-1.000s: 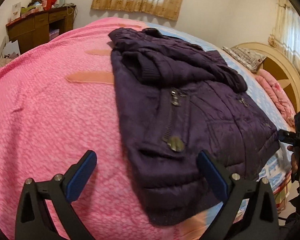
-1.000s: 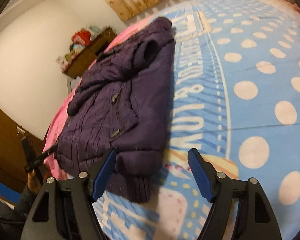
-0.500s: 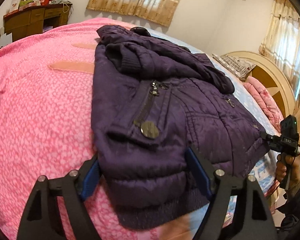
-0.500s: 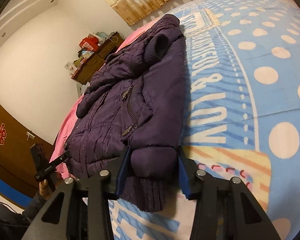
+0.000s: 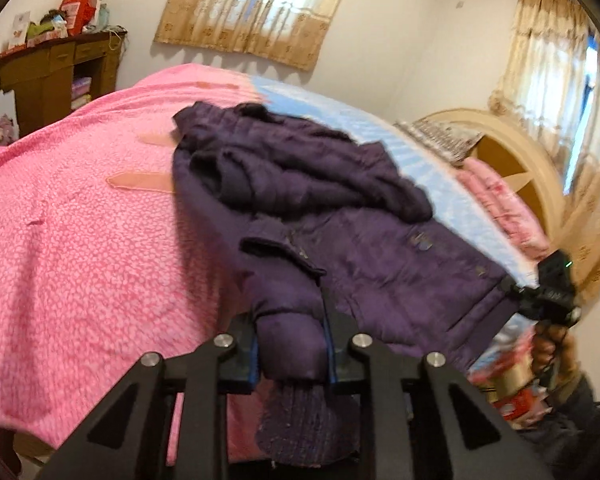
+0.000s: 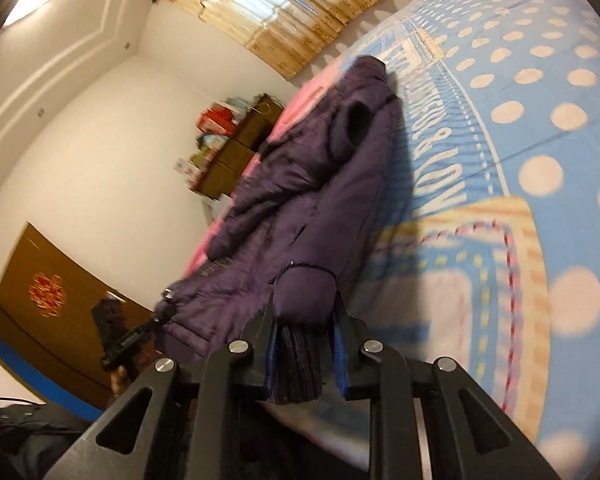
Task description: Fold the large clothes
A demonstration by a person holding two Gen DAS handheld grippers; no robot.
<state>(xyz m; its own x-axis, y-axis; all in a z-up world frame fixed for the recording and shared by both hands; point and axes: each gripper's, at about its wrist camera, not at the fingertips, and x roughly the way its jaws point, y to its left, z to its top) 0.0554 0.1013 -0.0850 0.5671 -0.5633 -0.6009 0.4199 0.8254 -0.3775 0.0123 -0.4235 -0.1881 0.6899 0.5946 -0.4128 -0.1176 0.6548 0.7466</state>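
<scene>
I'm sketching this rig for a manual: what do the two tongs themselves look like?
Both look alike. The left tongs and right tongs have matte black angular arms with triangular cut-outs, round silver bolts at the pivots, and blue pads inside the fingers. No cables, markings or sleeves show.

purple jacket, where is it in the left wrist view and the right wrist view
Left wrist: purple jacket spans centre frame, its hem corner clamped in the left gripper.
Right wrist: it runs diagonally up the centre, hem clamped in the right gripper.
Shared landmark: wooden dresser by the wall.
</scene>
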